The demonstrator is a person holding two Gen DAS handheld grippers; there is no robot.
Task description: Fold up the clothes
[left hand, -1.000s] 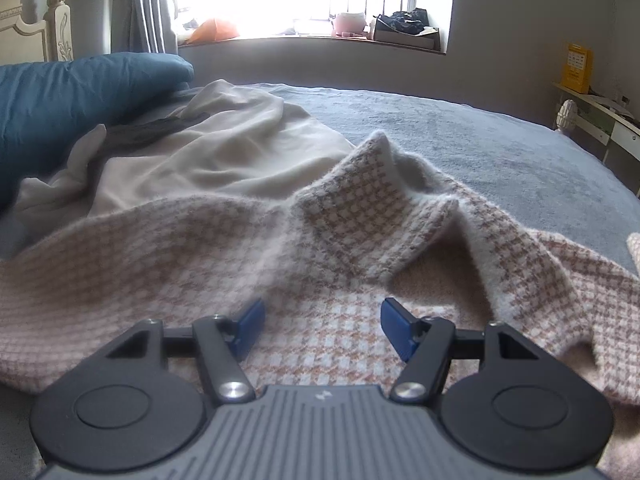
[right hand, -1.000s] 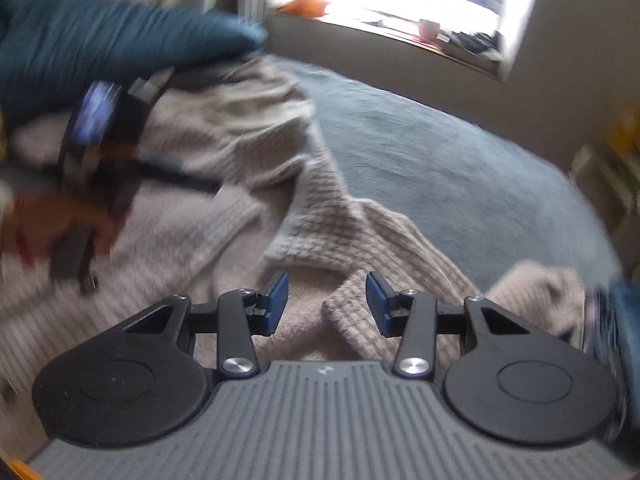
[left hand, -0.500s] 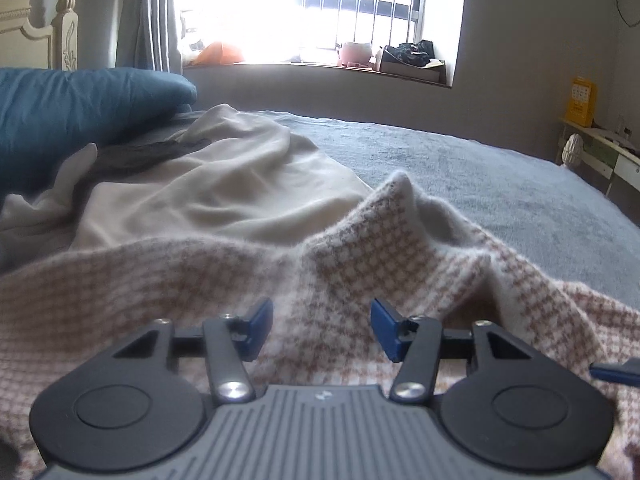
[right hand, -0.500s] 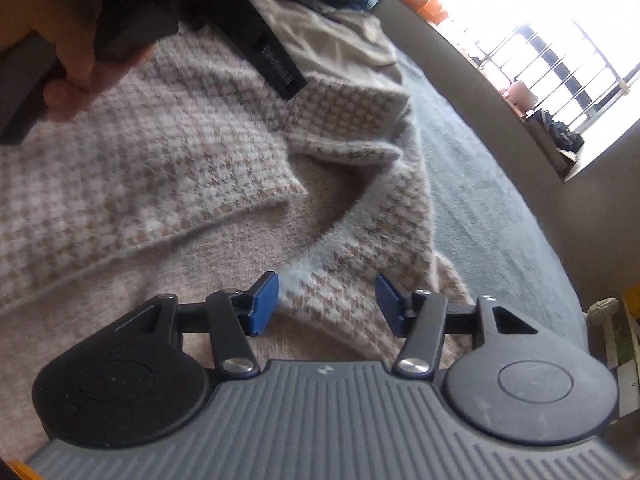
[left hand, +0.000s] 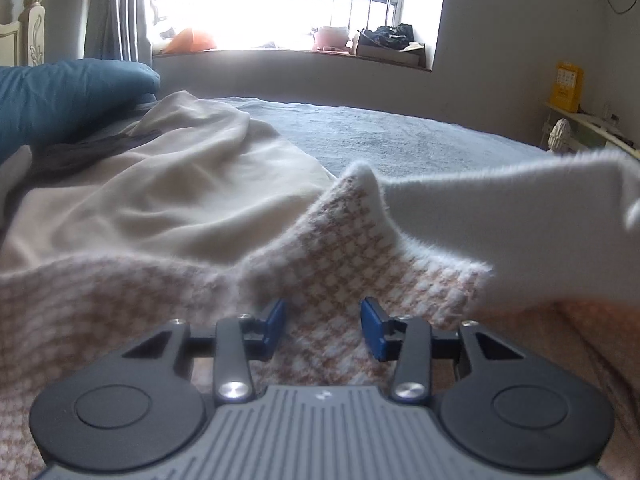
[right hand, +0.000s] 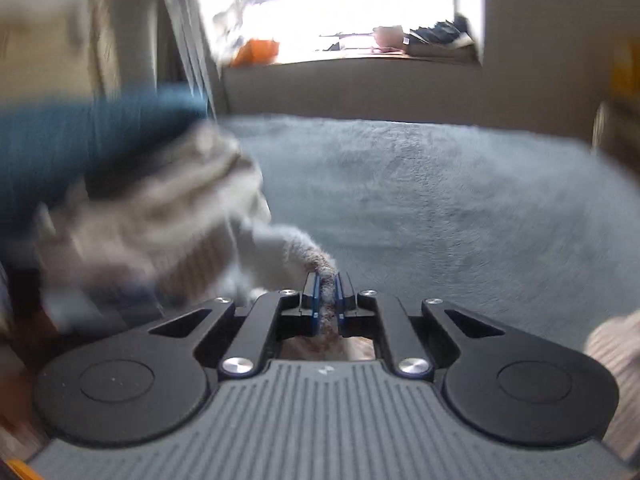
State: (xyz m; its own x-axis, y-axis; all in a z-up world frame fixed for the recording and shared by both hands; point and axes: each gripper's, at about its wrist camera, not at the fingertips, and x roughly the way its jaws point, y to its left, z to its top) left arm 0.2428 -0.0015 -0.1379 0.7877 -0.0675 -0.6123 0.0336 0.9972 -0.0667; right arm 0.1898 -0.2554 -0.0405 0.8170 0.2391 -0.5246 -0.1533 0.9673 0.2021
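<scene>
Checked sweater [right hand: 326, 280] apparently pinched in right hand-held gripper [right hand: 327, 300], blurred

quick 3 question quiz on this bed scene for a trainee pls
1. True or false: the right tool is clamped on the checked sweater.
2. Which garment lies beyond the sweater toward the teal pillow: A) cream garment B) jeans C) red towel?
3. Fill in: the left tool has sweater fabric between its blue pads, and its jaws are ____.

Key: 1 true; 2 A; 3 closing
</scene>
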